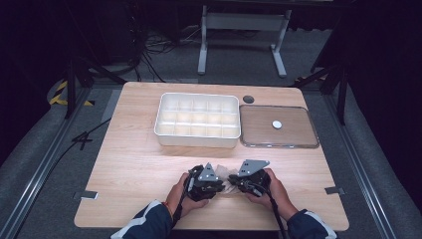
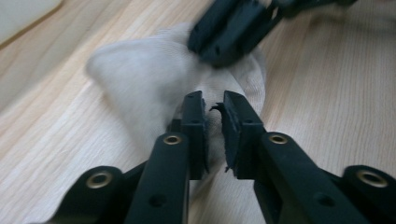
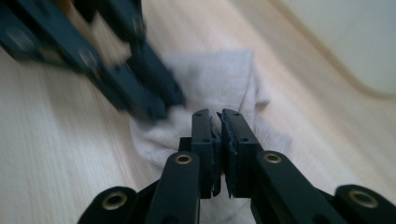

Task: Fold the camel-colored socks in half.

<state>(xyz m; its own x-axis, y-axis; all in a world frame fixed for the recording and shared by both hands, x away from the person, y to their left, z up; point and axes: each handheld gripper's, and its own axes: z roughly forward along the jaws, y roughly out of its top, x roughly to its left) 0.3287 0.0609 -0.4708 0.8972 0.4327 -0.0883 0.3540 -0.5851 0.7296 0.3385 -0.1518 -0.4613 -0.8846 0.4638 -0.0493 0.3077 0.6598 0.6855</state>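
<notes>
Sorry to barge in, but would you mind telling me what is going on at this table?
A person is working a pale sock with two handheld grippers at the near edge of the table. The left gripper and right gripper both have their jaws pinched on the fabric, close together. A white divided tray and its lid sit behind.

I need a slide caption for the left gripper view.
Left gripper pinching a pale beige ribbed fabric sock on the light wooden table.
</notes>
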